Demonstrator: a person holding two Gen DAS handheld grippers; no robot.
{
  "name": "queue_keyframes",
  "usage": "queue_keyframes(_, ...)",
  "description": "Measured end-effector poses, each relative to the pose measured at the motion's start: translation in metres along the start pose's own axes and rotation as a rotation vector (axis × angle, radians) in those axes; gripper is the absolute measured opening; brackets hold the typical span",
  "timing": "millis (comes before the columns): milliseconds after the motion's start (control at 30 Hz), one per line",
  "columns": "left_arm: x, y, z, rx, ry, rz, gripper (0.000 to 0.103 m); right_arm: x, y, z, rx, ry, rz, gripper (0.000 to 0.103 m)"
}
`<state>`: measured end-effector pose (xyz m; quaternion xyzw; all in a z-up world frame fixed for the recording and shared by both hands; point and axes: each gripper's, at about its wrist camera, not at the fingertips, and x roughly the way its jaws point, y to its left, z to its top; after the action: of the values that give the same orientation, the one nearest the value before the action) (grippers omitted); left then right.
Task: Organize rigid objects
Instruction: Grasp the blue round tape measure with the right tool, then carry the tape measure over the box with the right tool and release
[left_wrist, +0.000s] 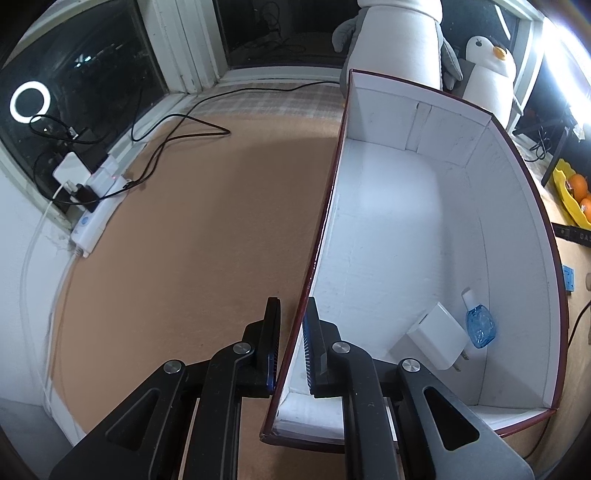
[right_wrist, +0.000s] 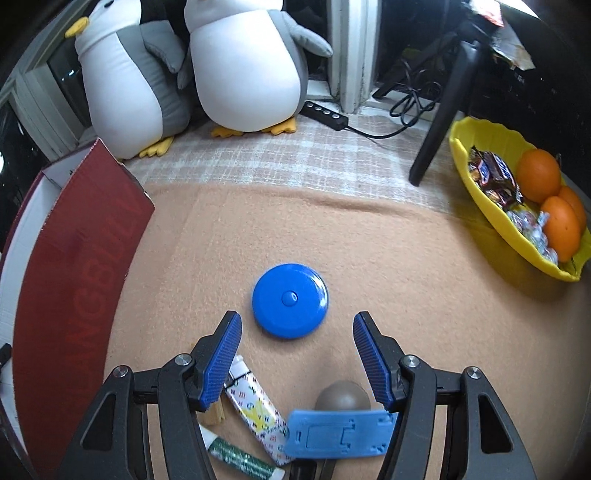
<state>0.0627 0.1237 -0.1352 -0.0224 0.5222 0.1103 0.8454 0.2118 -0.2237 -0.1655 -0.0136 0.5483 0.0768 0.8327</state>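
The left gripper (left_wrist: 291, 325) is closed on the box (left_wrist: 524, 206), one finger outside its near wall, one inside. In the box, at 4 o'clock in the left view, a white charger (left_wrist: 437, 338) lies just beside a small blue bottle (left_wrist: 479, 325).

The right gripper (right_wrist: 295, 334) is wide open and holds nothing. A blue disc (right_wrist: 290, 300) lies on the blanket (right_wrist: 424, 280) just ahead at 12 o'clock. Under the fingers lie a lighter (right_wrist: 256, 410), a blue clip (right_wrist: 340, 432), a brown ball (right_wrist: 341, 397) and a tube (right_wrist: 240, 456). A yellow bowl (right_wrist: 480, 177) of oranges sits at 2 o'clock.
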Motion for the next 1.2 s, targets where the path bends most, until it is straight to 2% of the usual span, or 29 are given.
queue_keyframes(333,0.002,-0.001,0.002,0.004,0.019,0.006,0.011,0.028,0.003,0.010,-0.043,0.050,-0.038,0.059)
queue_keyframes(500,0.004,0.000,0.003,-0.003,0.025,0.002,0.011,0.031,0.003,0.009,-0.049,0.054,-0.036,0.046)
queue_keyframes(700,0.004,0.000,0.002,-0.010,0.020,-0.004,0.011,0.028,0.002,0.007,-0.039,0.049,-0.034,0.046)
queue_keyframes(1000,0.004,0.000,0.001,-0.023,0.011,-0.013,0.011,-0.004,0.007,0.000,-0.043,-0.018,-0.030,0.046)
queue_keyframes(1200,0.003,0.003,0.000,-0.041,-0.002,-0.030,0.011,-0.042,0.020,-0.011,-0.046,-0.072,0.018,0.046)
